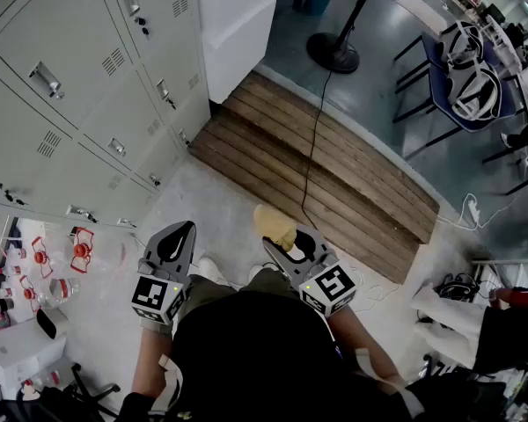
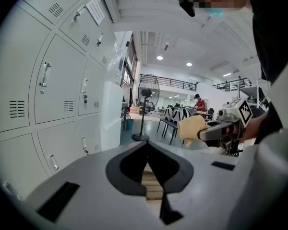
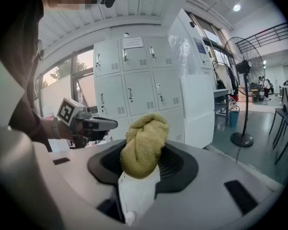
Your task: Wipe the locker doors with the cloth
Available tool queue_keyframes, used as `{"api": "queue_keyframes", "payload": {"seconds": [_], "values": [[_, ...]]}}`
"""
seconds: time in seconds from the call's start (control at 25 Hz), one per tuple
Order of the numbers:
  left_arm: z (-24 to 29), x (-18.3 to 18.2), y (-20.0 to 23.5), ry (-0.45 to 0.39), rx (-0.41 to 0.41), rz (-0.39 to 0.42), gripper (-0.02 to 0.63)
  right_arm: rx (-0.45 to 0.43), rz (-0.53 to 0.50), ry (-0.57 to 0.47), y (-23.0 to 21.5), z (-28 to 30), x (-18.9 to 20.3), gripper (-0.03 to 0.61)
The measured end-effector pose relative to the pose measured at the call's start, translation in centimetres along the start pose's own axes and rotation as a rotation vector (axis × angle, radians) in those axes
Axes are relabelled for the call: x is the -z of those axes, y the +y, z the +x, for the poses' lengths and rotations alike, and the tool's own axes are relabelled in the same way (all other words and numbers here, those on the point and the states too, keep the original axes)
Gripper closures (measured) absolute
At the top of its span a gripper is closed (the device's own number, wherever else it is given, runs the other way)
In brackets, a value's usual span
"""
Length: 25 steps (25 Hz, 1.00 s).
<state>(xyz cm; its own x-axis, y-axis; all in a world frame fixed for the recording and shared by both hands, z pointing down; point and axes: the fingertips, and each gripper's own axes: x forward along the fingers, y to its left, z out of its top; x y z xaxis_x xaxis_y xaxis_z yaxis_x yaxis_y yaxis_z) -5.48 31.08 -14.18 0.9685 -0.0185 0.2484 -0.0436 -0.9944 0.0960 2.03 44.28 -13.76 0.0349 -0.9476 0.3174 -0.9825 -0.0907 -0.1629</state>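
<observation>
The grey locker doors [image 1: 79, 86] fill the upper left of the head view and stand to the left in the left gripper view [image 2: 57, 85]. A crumpled yellow cloth [image 1: 274, 223] sticks out of my right gripper [image 1: 280, 241], which is shut on it. In the right gripper view the cloth [image 3: 141, 143] bulges above the jaws, with the lockers [image 3: 134, 85] beyond it. My left gripper [image 1: 187, 229] is held beside the right one, jaws shut on nothing, its tips meeting [image 2: 146, 145]. Both grippers are well short of the lockers.
A wooden slat platform [image 1: 334, 183] lies on the floor ahead, crossed by a black cable [image 1: 312, 148] from a standing fan [image 1: 333, 53]. A white cabinet [image 1: 238, 25] adjoins the lockers. Chairs [image 1: 462, 77] stand at the far right. Water bottles [image 1: 62, 262] sit at the left.
</observation>
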Motion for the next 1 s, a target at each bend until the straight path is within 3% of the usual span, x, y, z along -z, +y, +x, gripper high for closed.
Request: {"api": "queue_keyframes", "payload": {"seconds": [0.16, 0.56, 0.84, 1.0], "values": [[-1.3, 0.0, 3.5, 0.01, 0.021, 0.024, 0.604, -0.007, -0.002, 0.009, 1.9, 3.6, -1.0, 0.408], [-3.9, 3.1, 13.0, 0.034, -0.016, -0.038, 0.604, -0.033, -0.018, 0.063, 4.8, 12.6, -2.7, 0.404], [-2.2, 4.3, 18.4, 0.075, -0.105, -0.092, 0.604, -0.065, -0.019, 0.096, 0.6, 19.6, -3.9, 0.403], [0.6, 4.8, 21.7, 0.1, -0.212, -0.119, 0.604, -0.146, -0.039, 0.128, -3.9, 25.1, -4.1, 0.403]]}}
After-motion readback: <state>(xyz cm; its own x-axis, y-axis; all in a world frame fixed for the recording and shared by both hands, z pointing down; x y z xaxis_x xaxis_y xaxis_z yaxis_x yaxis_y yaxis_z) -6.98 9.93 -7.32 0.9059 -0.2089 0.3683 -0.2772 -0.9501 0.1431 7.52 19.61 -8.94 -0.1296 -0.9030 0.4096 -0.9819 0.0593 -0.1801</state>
